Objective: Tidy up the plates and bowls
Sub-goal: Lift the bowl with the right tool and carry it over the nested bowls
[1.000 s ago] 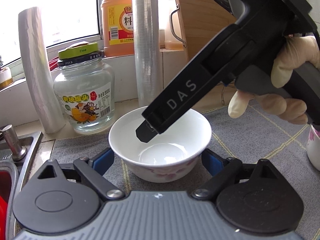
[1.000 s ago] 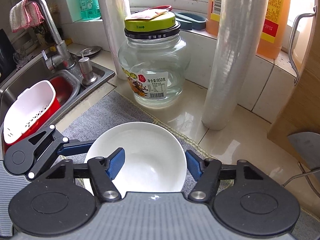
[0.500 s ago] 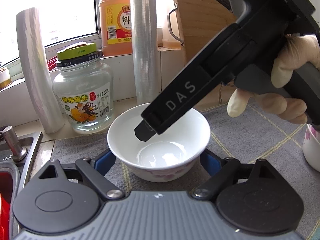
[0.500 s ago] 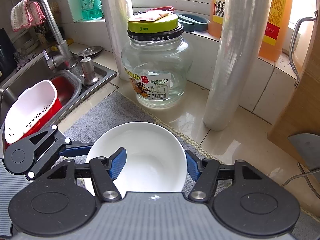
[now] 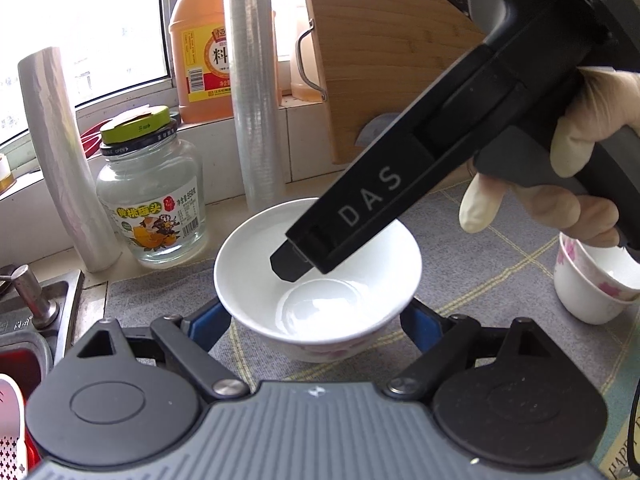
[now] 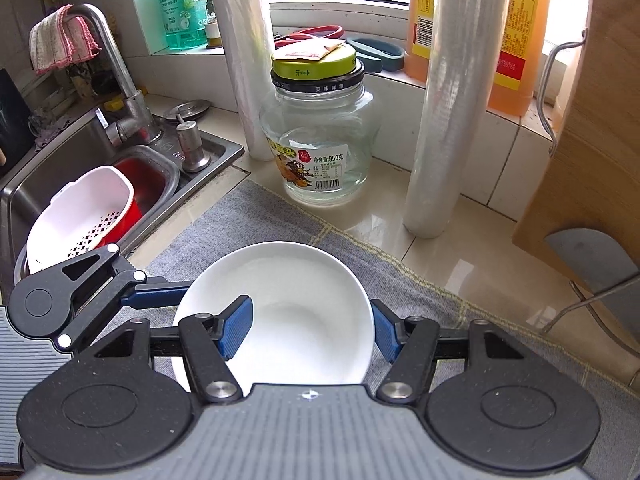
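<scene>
The white bowl sits on the grey mat near the back edge of the surface. The left claw has its blue pads on both sides of the bowl; its jaws have just been closing a little, and contact I cannot tell. The right claw grips the bowl's wall, one pad inside, one outside. Behind stand a glass jar and two film rolls, with the sink at the left edge. A flowered cup is on the right. Compared with before, the jar looks farther away.
</scene>
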{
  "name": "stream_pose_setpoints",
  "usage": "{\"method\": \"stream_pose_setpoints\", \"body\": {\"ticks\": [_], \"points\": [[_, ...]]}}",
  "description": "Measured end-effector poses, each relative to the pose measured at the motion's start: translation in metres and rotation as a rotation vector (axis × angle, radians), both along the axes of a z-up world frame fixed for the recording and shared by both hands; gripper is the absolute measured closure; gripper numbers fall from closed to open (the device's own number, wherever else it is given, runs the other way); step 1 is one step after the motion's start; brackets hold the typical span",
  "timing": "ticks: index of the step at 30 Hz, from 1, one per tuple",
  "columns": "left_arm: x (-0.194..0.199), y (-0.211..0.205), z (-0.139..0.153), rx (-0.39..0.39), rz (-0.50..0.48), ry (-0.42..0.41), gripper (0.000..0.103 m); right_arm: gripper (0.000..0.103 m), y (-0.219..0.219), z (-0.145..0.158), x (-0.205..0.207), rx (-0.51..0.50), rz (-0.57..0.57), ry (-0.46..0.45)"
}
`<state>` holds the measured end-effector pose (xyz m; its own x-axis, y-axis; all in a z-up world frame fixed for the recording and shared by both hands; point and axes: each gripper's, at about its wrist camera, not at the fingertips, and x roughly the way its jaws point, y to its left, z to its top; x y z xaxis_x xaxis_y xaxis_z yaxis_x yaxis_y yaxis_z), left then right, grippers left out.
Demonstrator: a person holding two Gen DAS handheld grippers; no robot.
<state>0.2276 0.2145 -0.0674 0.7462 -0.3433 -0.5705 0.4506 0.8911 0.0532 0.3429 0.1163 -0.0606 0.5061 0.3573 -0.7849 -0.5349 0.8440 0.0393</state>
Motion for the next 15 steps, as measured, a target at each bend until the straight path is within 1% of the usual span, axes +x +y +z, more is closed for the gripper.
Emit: {"method": "stream_pose_setpoints", "body": {"ticks": [2, 7, 15], "points": [[-0.007, -0.001, 0.001, -0.001, -0.017, 0.007, 0.012, 0.035, -0.002, 0.002, -0.010, -0.002, -0.013, 0.000], [-0.027, -0.008, 0.007, 0.035, -0.061, 0.001, 0.012, 0.035, -0.010, 0.008, -0.037, 0.018, -0.044, 0.001], [-0.054, -0.021, 0.021, 0.042, -0.113, 0.008, 0.012, 0.035, -0.027, 0.021, -0.077, 0.046, -0.084, -0.018]]}}
